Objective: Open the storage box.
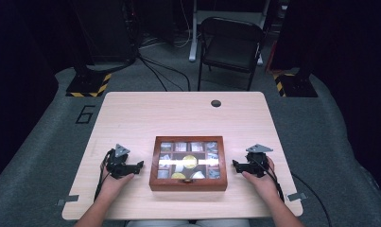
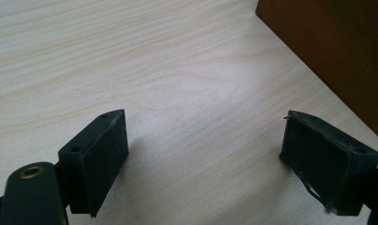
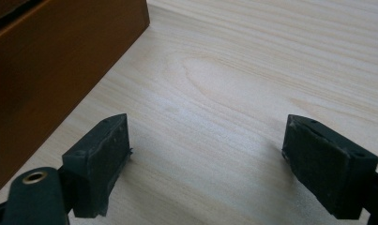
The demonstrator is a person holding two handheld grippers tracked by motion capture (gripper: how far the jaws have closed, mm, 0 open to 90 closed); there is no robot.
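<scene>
One wooden box (image 1: 188,183), rectangular, reddish-brown with a smooth satin finish, sits near the front middle of the counter (image 1: 178,113). Its lid is a framed glass pane; beneath it a grid of small compartments holds packets in grey-blue wrappers and some rounded yellow ones. A bright reflection runs across the glass, and any print on the packets is too small to read.

Two grippers, black, with blocky jaws faced in matt, slightly frayed rubbery pads. The left gripper (image 1: 140,166) rests on the counter just beside the box's left wall, apart from it, jaws spread wide with bare counter between them; the left gripper view shows the box's plain brown side (image 2: 332,51) at upper right. The right gripper (image 1: 235,164) lies just beside the box's right wall, likewise spread wide and holding nothing; the box's side (image 3: 50,70) fills the left of the right gripper view. Each gripper carries a grey three-cornered plate.

Counter: pale wood-grain laminate, rounded corners, one dark round grommet (image 1: 216,103) near the far edge.

Floor (image 1: 46,142): grey carpet, marked with a dark numeral "6" (image 1: 85,114).
</scene>
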